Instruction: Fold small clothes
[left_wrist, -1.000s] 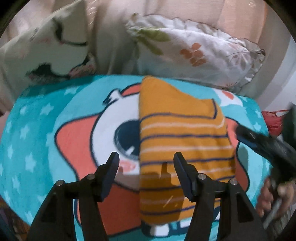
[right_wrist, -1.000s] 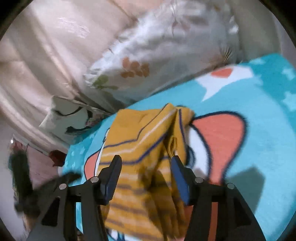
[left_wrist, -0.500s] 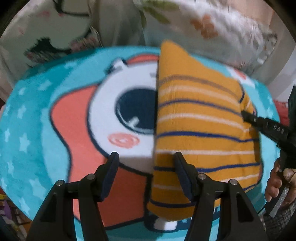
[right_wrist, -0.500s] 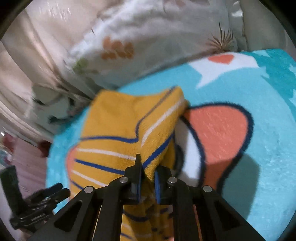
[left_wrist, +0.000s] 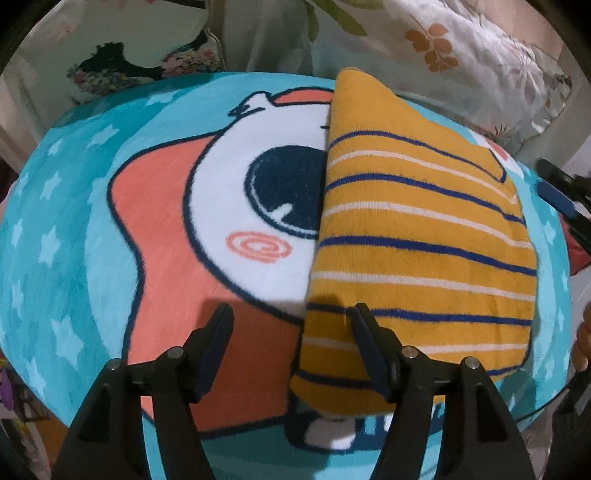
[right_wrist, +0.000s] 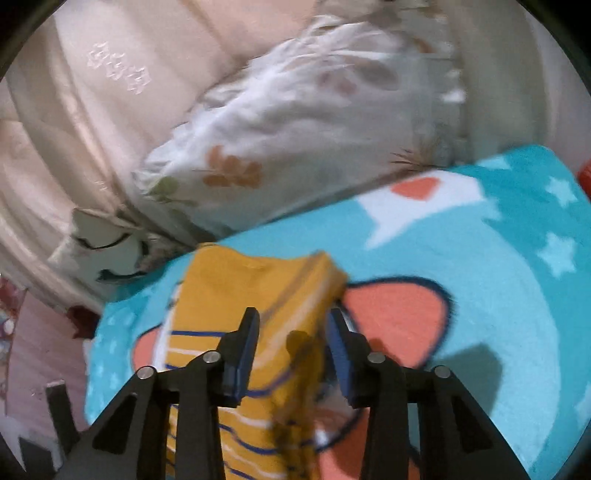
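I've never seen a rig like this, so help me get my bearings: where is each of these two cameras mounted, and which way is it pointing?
Left wrist view: sits on the left tongs, looks forward and down over the folded yellow striped garment on the teal cartoon blanket; its own two open fingers show, plus the right tongs at the right edge.
Right wrist view: sits on the right tongs, faces the garment's far side toward the floral pillow; its own open fingers show.
Shared: garment, blanket, pillow.

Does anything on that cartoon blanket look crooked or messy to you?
Slightly. The striped yellow garment lies folded on the blanket, but its far end tapers to a slanted point rather than a square edge. Nothing looks spilled or damaged.
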